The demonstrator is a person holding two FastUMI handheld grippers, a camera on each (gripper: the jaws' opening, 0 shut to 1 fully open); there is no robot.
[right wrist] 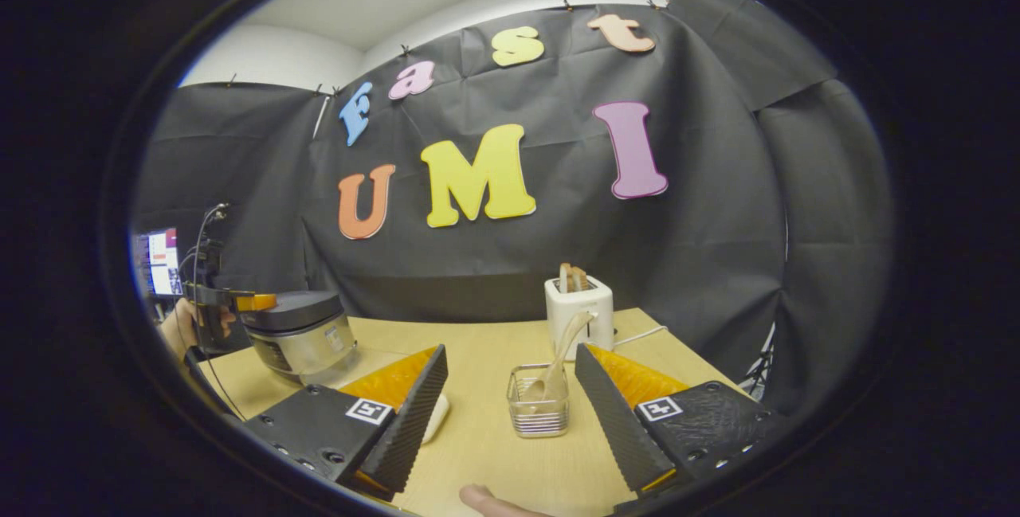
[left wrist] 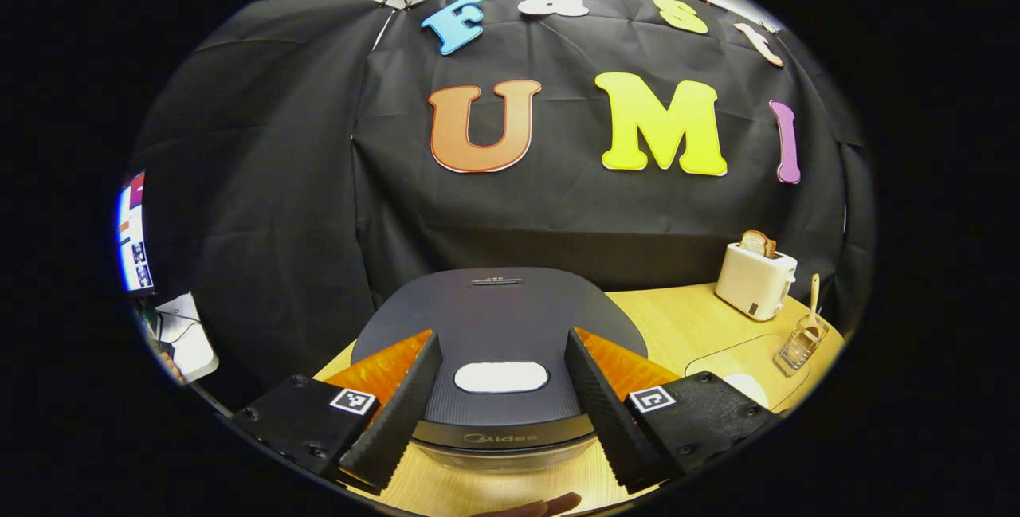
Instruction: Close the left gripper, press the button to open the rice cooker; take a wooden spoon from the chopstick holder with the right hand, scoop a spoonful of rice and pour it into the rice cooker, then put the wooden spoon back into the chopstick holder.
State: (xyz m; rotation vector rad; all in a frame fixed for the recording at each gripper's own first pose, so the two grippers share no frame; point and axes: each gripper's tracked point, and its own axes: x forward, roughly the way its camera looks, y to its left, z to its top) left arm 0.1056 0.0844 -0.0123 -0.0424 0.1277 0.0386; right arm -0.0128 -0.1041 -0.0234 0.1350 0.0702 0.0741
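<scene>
Rice cooker [left wrist: 498,342] lid down, dead centre of left gripper view, on tabletop [left wrist: 677,326]; pale oval button [left wrist: 501,377] on lid front, sitting between the fingers of the left hand-held gripper [left wrist: 500,405], which is released, jaws wide apart, straddling the button, contact with lid unclear

In right gripper view cooker [right wrist: 299,330] sits at 9 o'clock on tabletop [right wrist: 494,437], the left hand-held gripper [right wrist: 227,302] by its lid, held by a hand [right wrist: 185,326]

Spoon [right wrist: 558,358] stands tilted in clear holder [right wrist: 539,400], just between the fingers of the right hand-held gripper [right wrist: 510,413], farther off; that gripper released, jaws wide, holding nothing. Holder [left wrist: 801,342] with spoon [left wrist: 814,302] at 3 o'clock in left gripper view

Toaster [right wrist: 579,306] with bread behind holder, 12 o'clock of it; toaster [left wrist: 755,278] near holder. Fingertip [right wrist: 486,501] at 6 o'clock edge. Monitor [right wrist: 163,262] at 9 o'clock
</scene>
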